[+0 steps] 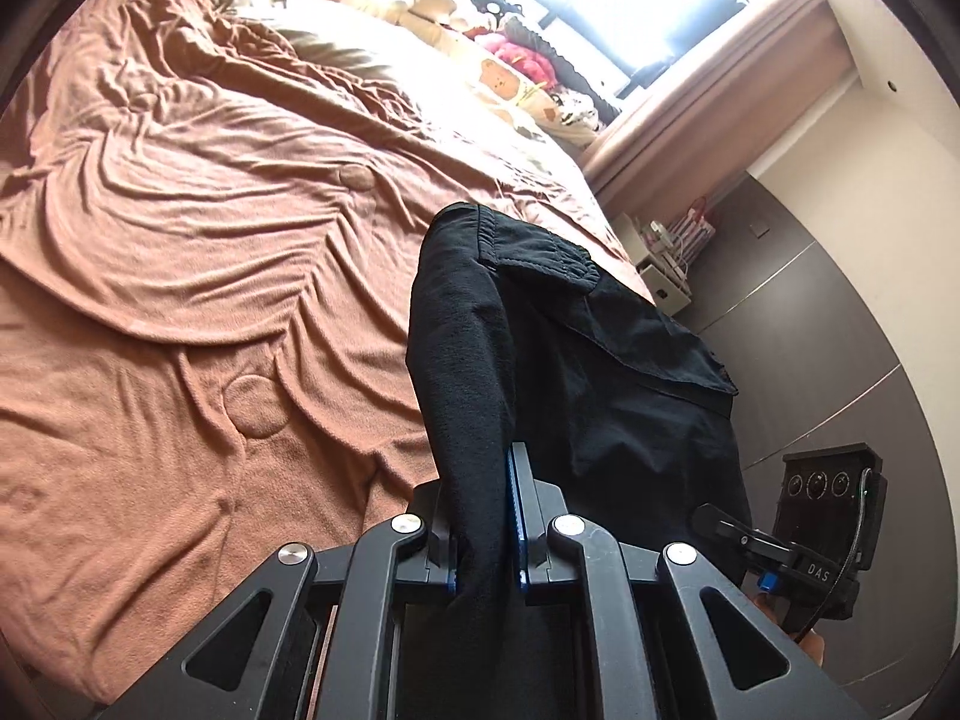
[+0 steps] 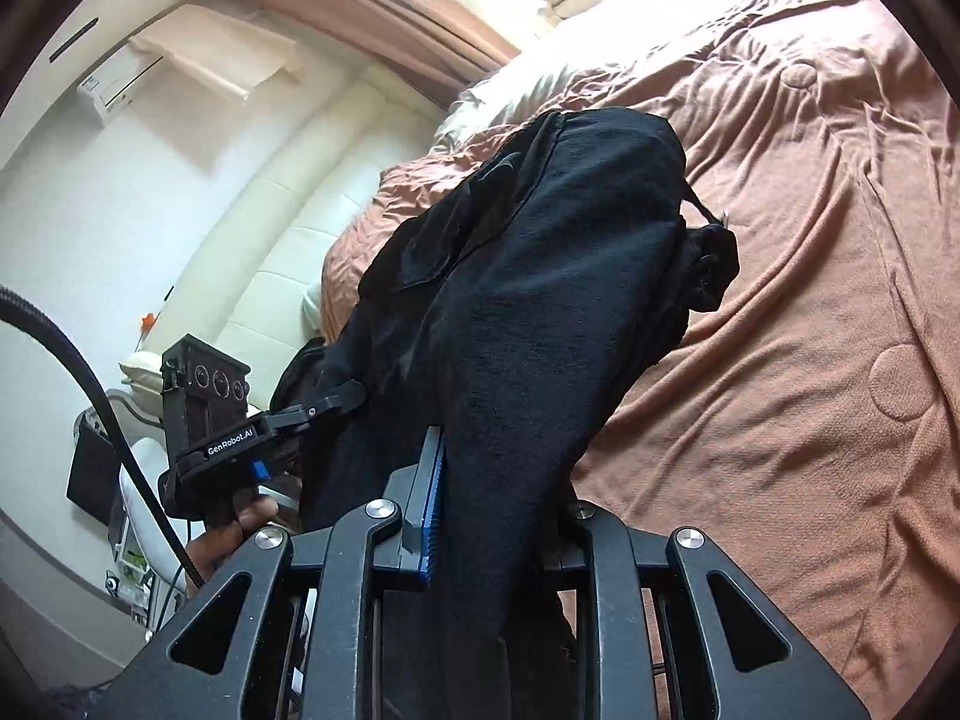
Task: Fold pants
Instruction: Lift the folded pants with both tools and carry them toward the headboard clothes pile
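The black pants [image 1: 540, 324] hang in the air above the bed [image 1: 180, 210], held up by both grippers, their long axis running away from each camera toward the far side of the bed. The left gripper [image 1: 486, 522] is clamped on a bunched fold of the dark cloth, which fills the gap between its blue-padded jaws. The right gripper [image 2: 480, 516] likewise pinches a thick roll of the pants [image 2: 540, 276]; its right finger is probably buried under the fabric. A rumpled brown blanket [image 2: 810, 300] covers the bed below. Stuffed toys [image 1: 510, 42] crowd the window sill beyond. A white air conditioner [image 2: 120, 84] sits high on the wall.
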`<state>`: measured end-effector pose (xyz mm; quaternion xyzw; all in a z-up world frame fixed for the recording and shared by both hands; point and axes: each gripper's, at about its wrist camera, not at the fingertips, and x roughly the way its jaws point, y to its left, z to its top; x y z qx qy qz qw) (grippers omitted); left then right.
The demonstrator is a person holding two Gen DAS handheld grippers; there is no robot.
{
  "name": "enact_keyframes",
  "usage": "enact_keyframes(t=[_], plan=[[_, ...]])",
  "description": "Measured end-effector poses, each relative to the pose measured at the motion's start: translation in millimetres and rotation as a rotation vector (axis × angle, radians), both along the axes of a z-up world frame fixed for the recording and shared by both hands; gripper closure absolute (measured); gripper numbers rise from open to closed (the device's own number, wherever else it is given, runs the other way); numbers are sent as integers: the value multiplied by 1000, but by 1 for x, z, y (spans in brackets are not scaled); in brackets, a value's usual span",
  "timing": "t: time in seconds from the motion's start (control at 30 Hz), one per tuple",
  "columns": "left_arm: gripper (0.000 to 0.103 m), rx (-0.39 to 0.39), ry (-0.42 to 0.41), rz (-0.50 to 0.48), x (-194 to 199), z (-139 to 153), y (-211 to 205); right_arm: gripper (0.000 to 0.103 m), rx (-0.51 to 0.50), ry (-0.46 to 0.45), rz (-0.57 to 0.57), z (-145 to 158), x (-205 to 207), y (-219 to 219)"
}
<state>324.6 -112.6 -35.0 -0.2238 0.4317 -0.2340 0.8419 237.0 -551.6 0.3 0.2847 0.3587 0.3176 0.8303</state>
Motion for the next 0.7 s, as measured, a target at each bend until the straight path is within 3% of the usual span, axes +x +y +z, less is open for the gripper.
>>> enact_keyframes(t=[0.37,0.7], plan=[[91,10,-94,28,-24,54,37,84,4,-67,14,33,-22,29],[91,19,-143,98,-33,81,98,84,16,-101,60,46,-2,85]])
